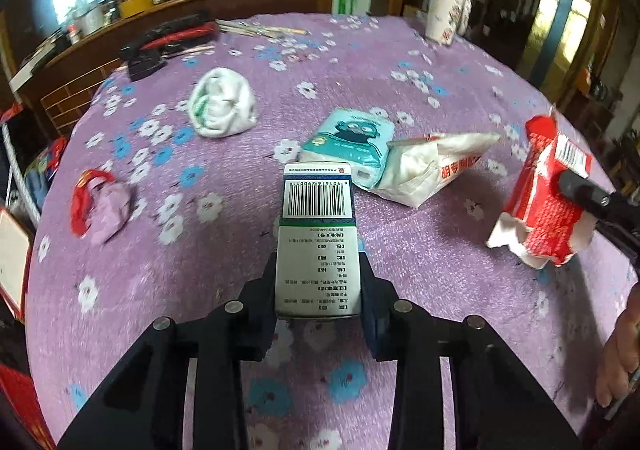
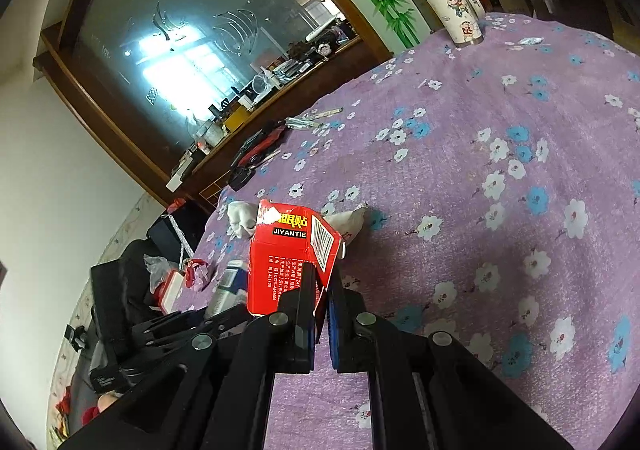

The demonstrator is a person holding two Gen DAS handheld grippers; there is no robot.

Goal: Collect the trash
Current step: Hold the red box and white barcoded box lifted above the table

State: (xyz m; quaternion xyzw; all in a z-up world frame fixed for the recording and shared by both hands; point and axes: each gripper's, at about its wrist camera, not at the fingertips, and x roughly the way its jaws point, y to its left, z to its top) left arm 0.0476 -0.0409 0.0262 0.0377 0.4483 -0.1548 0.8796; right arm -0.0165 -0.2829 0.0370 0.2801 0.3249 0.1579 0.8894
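My left gripper (image 1: 319,282) is shut on a white and green medicine box (image 1: 318,226) with a barcode, held above the purple flowered tablecloth (image 1: 400,61). My right gripper (image 2: 322,278) is shut on a torn red carton (image 2: 284,254); it also shows at the right of the left wrist view (image 1: 546,193). On the table lie a crumpled white wad (image 1: 222,103), a teal tissue pack (image 1: 348,141), a torn white bag (image 1: 428,165) and a red and pink wrapper (image 1: 100,205).
A white tumbler (image 1: 446,7) stands at the far table edge, also seen in the right wrist view (image 2: 450,1). Black and red tools (image 1: 168,43) and sticks (image 1: 260,29) lie at the back left. A wooden counter with clutter runs behind.
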